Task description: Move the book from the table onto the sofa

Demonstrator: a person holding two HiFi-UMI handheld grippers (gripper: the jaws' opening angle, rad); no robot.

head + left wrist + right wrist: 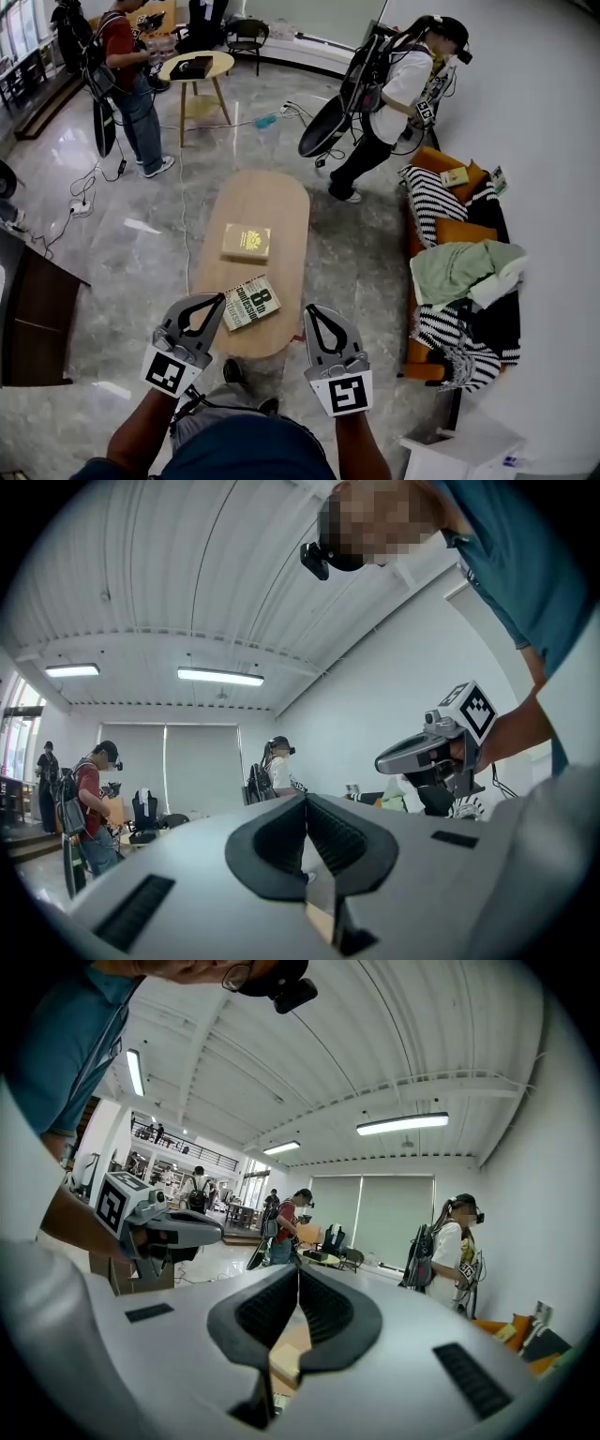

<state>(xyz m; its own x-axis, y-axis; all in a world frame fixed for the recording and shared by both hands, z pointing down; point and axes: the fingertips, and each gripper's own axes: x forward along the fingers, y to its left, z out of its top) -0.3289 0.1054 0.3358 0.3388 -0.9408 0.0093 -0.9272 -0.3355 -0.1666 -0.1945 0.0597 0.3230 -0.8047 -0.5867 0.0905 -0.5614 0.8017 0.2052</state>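
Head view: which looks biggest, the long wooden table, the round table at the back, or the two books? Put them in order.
1. long wooden table
2. round table, though it stands farther away
3. tan book and book with the 8: about alike, so not ranked

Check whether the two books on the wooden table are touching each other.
Apart. The head view shows a strip of bare tabletop between the yellow book and the black-and-white book lying nearer on the table.
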